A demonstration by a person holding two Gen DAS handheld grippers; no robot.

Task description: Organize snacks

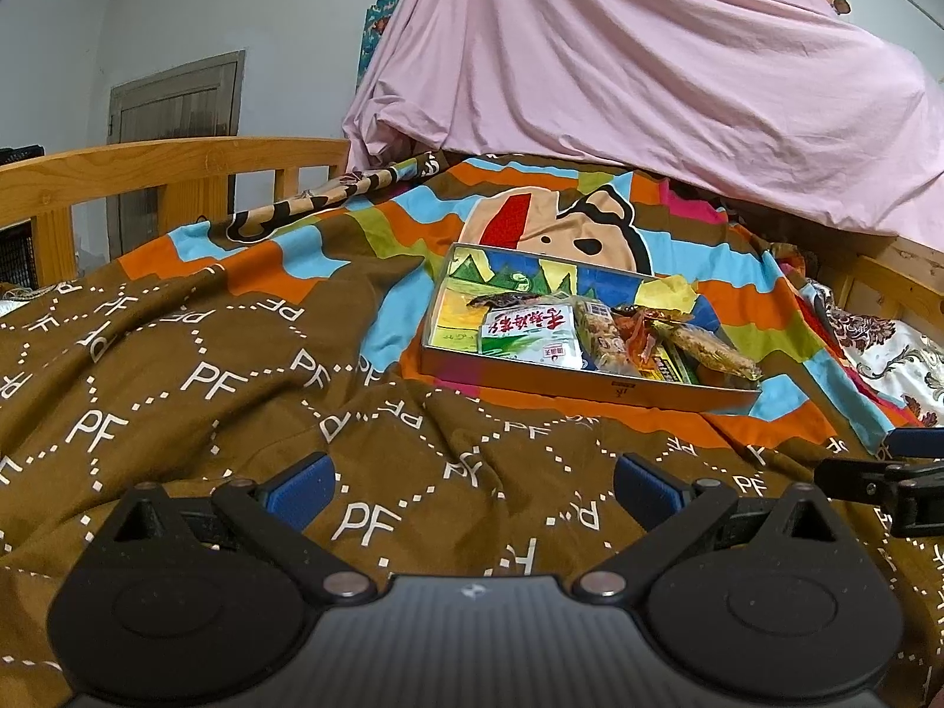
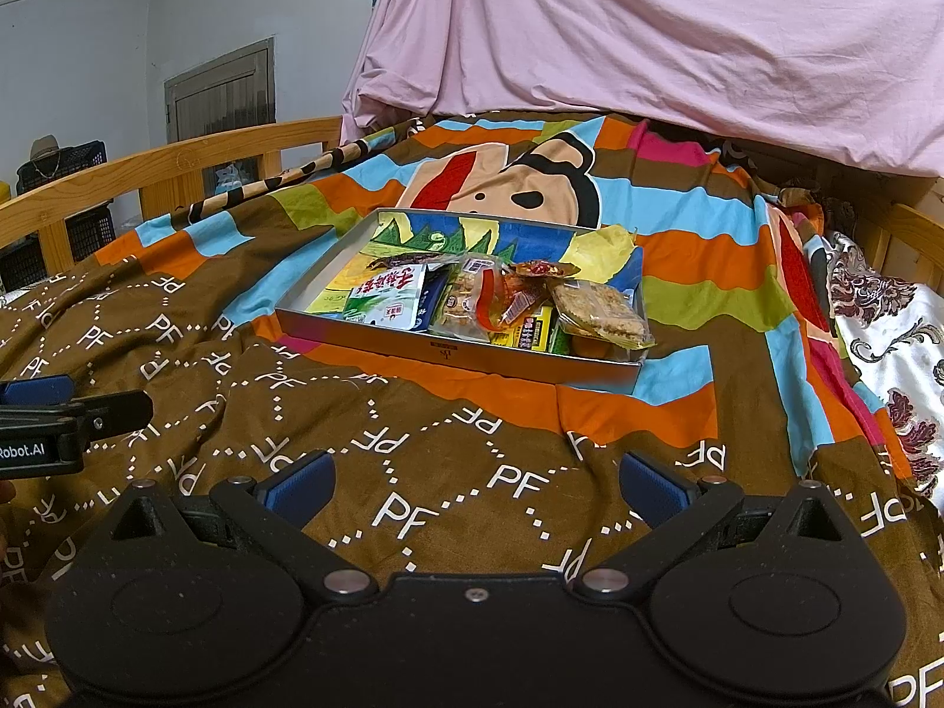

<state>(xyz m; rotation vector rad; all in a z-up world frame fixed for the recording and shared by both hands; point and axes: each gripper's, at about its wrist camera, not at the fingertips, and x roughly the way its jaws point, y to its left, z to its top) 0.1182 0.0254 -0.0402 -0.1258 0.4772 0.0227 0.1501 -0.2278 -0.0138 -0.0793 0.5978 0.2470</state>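
Note:
A shallow grey box (image 1: 590, 386) (image 2: 448, 351) lies on the bedspread with several snack packets in it. Among them are a white and green packet (image 1: 528, 331) (image 2: 386, 301), a clear pack of biscuits (image 1: 607, 336) (image 2: 466, 301), red wrappers (image 2: 540, 271) and a brown crispy bar in clear wrap (image 1: 717, 351) (image 2: 602, 310). My left gripper (image 1: 472, 487) hovers open over the brown cloth, short of the box, nothing between its blue pads. My right gripper (image 2: 478, 487) is open and empty too, and its fingers (image 1: 873, 472) show at the right edge of the left wrist view.
A patterned bedspread (image 2: 413, 442) covers the bed, brown with white letters in front and striped with a cartoon face behind. A wooden bed rail (image 1: 165, 165) runs along the left. A pink sheet (image 2: 649, 29) drapes over something bulky at the back.

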